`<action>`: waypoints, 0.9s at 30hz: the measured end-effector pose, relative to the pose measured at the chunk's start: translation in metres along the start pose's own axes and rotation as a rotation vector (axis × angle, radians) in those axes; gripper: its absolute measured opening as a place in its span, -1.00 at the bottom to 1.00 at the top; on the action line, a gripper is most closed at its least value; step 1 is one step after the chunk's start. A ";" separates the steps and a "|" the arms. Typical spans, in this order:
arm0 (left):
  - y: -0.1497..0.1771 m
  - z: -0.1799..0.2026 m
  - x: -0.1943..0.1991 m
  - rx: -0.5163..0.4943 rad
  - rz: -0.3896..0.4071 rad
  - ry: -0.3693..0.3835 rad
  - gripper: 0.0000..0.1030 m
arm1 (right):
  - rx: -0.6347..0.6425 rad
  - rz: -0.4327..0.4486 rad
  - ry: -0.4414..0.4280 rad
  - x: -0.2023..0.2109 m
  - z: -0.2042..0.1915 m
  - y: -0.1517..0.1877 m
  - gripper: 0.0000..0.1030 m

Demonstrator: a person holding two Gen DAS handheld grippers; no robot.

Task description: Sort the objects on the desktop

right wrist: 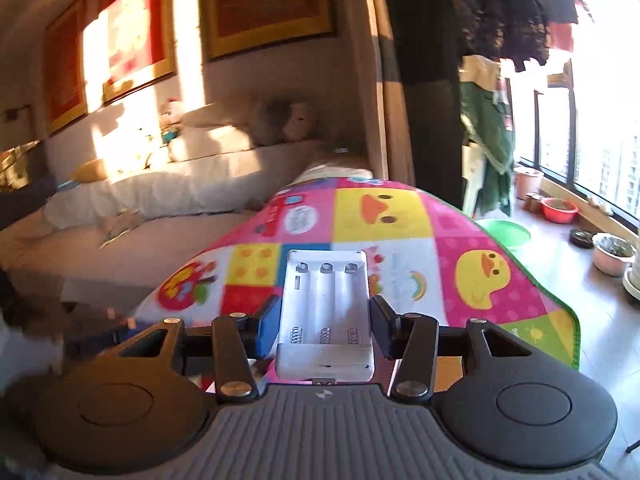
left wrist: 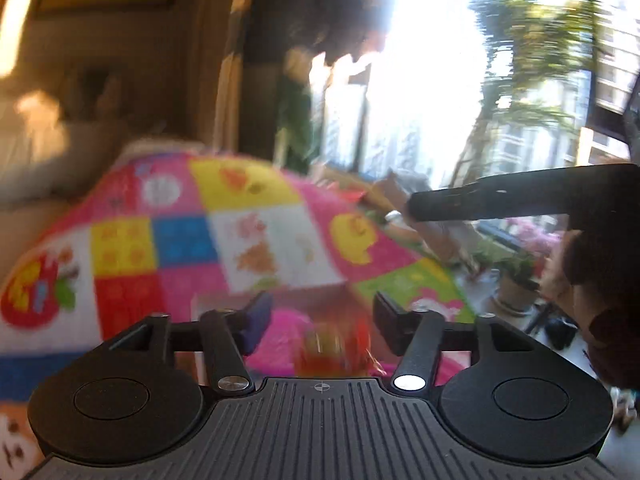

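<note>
Battery holder (right wrist: 326, 312), empty white three-slot plastic, sits pinched across its long sides in the right claw (right wrist: 325, 320) above the patchwork-covered bench (right wrist: 480, 280). Likely light, rigid, slick; side grip suits. Left claw (left wrist: 318, 316) half open, holding nothing.

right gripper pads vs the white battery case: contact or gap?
Touching. The right wrist view shows the right gripper with a finger pad flush against each long side of the white battery case, no gap visible, and the case lifted above the patchwork mat.
</note>
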State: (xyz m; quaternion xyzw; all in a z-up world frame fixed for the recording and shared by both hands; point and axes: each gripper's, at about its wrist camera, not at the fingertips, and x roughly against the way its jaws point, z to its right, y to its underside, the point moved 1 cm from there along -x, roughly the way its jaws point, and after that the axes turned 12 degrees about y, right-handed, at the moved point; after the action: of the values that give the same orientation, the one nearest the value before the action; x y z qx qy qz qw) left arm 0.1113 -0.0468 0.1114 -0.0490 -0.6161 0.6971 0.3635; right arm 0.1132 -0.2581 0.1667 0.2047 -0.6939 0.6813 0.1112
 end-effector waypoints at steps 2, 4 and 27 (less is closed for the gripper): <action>0.011 -0.022 0.007 0.073 -0.010 -0.013 0.51 | -0.025 -0.045 0.002 -0.027 0.002 -0.001 -0.01; 0.025 -0.037 0.023 0.092 -0.010 -0.047 0.67 | -0.036 -0.071 -0.001 -0.039 0.003 0.002 0.01; 0.149 -0.134 0.136 0.252 -0.086 -0.466 0.95 | 0.771 -0.067 -0.110 -0.055 -0.260 0.157 0.08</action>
State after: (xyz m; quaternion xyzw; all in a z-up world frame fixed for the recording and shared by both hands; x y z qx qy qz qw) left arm 0.0150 0.1439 -0.0021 0.1847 -0.5932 0.7445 0.2444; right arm 0.0617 0.0053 0.0140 0.2902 -0.3848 0.8761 0.0111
